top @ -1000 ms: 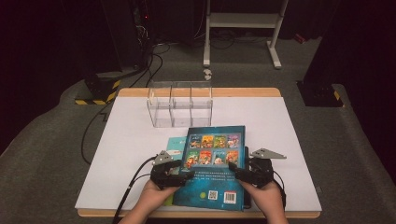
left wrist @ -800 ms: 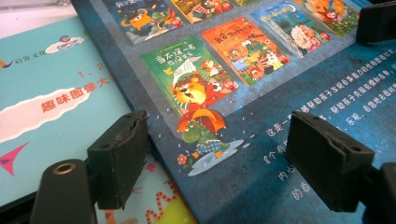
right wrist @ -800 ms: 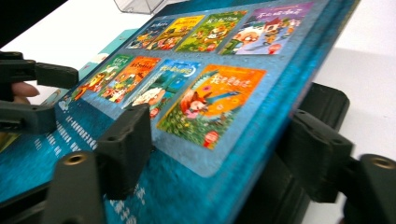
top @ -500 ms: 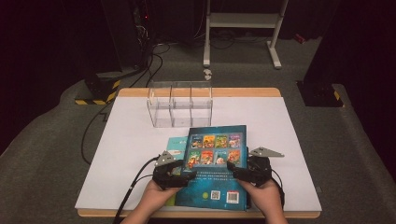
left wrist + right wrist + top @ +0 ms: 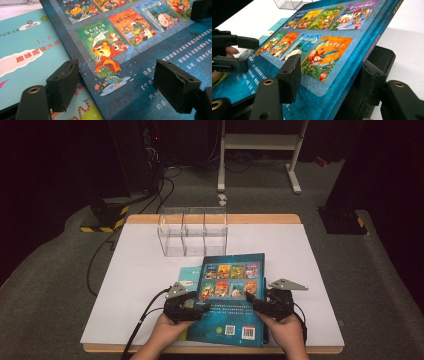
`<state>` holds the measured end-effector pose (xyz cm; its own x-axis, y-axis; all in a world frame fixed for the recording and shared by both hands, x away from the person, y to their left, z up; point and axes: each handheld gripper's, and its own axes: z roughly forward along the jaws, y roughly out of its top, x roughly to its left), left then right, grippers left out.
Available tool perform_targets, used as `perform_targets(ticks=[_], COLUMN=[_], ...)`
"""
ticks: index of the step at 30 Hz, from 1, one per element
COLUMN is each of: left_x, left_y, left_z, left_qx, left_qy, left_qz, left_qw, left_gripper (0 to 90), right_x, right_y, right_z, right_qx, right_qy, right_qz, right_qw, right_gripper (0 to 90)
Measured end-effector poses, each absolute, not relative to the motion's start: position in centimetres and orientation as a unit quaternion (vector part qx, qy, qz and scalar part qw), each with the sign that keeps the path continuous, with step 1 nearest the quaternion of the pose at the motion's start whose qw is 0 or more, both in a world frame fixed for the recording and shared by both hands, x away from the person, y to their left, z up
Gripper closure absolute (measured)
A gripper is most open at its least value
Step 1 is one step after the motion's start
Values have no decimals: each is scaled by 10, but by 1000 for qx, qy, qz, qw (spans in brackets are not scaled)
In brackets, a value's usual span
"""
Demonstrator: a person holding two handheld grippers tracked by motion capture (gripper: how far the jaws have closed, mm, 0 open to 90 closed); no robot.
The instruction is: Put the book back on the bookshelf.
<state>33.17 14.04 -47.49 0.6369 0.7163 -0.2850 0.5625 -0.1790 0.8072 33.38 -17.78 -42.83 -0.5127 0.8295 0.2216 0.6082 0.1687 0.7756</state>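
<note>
Book [image 5: 231, 295] sits at the near-centre of the white table [image 5: 135, 285], back cover up, and we have a gripper at each side of it.

Left gripper [image 5: 192, 309]: jaws apart. In the left gripper view one jaw hangs over the left edge of the cover where it meets the light-blue book [image 5: 27, 55] underneath, the other is out over the dark-blue text area. Neither is pinching anything that we can see, so open, hovering just above the cover.

Right gripper [image 5: 259, 304]: in the right gripper view one jaw lies on top of the cover next to the orange fox picture, the other sits under the book's right edge. That edge is raised off the table and the cover tilts down toward the left. The jaws straddle the edge top and bottom; we read it as gripping the book, though full pad contact underneath is hard to confirm.

Light-blue book lies flat under the book's left side, sticking out to the left.

Clear box [image 5: 192, 232] with three compartments stands at the far side of the table, just beyond the book's far edge, not touching it from what the high view shows.

Hands come in from the near edge, one on each gripper.
</note>
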Motion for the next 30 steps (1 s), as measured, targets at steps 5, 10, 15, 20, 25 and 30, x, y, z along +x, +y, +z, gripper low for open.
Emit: perform_targets(ticks=[5, 10, 15, 20, 25, 30], left_x=[333, 335, 336, 339, 340, 341], left_y=[141, 142, 144, 148, 149, 149], left_z=[-475, -475, -474, -476, -477, -477], left_qx=[763, 761, 757, 751, 751, 750], left_qy=[421, 427, 429, 434, 435, 436], left_qz=[75, 67, 61, 43, 37, 34], left_qw=[485, 485, 489, 495, 495, 497], left_gripper=[200, 146, 125, 107, 99, 95], right_x=[331, 328, 325, 323, 319, 320], right_y=[-178, -175, -173, -172, -169, -169], right_z=[-428, -426, -423, -422, -418, -419], right_qx=[472, 464, 450, 443, 427, 427], right_qy=[754, 757, 759, 759, 760, 760], right_qz=[436, 438, 443, 447, 456, 457], right_qw=[135, 142, 160, 166, 179, 176], right_gripper=[414, 415, 427, 430, 440, 441])
